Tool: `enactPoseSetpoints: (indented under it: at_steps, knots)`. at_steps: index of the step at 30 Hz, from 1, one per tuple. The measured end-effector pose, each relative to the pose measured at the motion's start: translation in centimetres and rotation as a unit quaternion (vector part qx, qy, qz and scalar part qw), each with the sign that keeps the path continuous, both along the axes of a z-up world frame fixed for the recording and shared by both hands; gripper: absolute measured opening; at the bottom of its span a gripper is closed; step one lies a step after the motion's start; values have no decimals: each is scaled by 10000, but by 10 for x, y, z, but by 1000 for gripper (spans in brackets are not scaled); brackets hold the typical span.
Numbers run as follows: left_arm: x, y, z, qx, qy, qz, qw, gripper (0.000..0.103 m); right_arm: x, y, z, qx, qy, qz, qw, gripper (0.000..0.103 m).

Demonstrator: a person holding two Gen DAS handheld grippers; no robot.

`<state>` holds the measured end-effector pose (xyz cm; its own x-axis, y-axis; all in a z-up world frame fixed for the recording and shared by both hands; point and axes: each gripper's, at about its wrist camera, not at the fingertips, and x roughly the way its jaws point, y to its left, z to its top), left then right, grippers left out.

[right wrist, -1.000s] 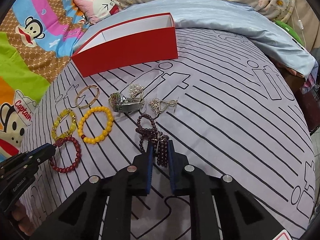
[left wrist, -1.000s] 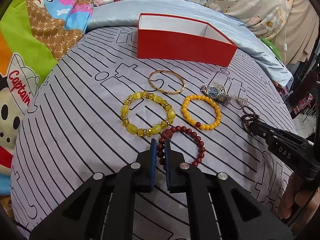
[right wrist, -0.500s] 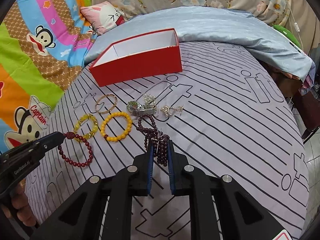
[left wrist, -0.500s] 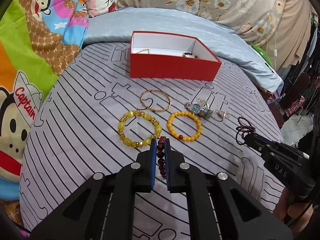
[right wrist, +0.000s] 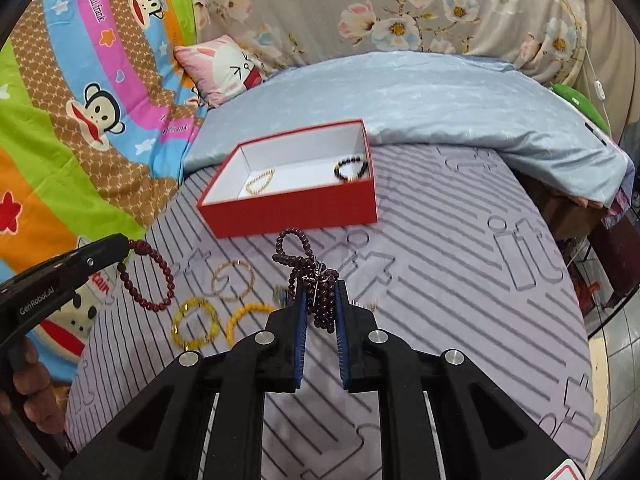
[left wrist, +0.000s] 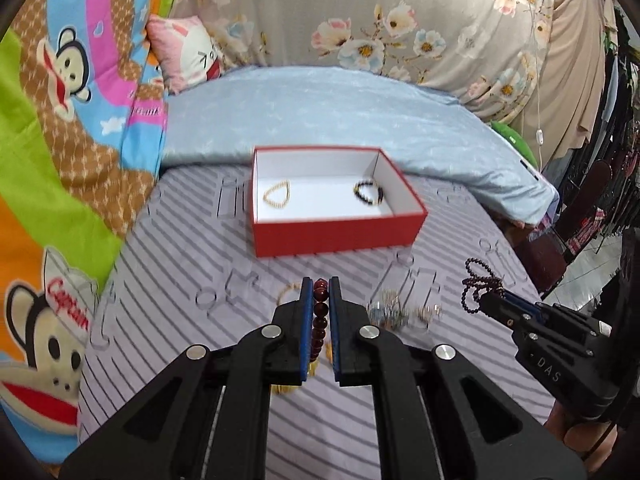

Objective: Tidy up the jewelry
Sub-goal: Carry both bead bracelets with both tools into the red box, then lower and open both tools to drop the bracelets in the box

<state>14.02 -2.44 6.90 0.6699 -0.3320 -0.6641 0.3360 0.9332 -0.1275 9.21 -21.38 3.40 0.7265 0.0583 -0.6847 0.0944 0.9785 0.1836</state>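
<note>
Left wrist view: the left gripper (left wrist: 320, 286) pinches a red bead bracelet (left wrist: 320, 312) between its pads, above the striped sheet (left wrist: 180, 280). The red box (left wrist: 336, 236), at 12 o'clock, contains a gold chain (left wrist: 276, 195) and a black bracelet (left wrist: 368, 193). Right wrist view: the right gripper (right wrist: 320, 288) pinches a purple bead strand (right wrist: 308, 268); the box (right wrist: 288, 216) lies at 11 o'clock, and yellow bracelets (right wrist: 218, 322) and a bangle (right wrist: 233, 280) at 9 o'clock.

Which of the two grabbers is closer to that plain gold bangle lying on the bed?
The left. The left gripper, holding the dark red bead bracelet, hangs beside the thin gold bangle; the right gripper, clamping the purple bead strand, is farther.
</note>
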Motion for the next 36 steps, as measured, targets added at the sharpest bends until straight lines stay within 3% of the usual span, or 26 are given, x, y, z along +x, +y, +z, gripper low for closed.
enactPoseSetpoints:
  at_steps: [8, 14, 22, 28, 36]
  knots:
    - [58, -21, 24, -15, -390, 25, 9992, 8, 66, -11, 32, -6, -388, -57, 9992, 12]
    - [115, -37, 21, 36, -414, 203, 9989, 8, 127, -22, 32, 23, -347, -86, 9994, 13]
    - [174, -48, -19, 247, -79, 437, 9987, 8, 188, -24, 2, 30, -6, -15, 10000, 13]
    - [197, -55, -43, 357, 112, 499, 9981, 8, 207, -23, -25, 38, 239, -4, 9997, 13]
    - [209, -61, -59, 362, 256, 482, 9979, 8, 218, -27, -40, 26, 381, -36, 9993, 15]
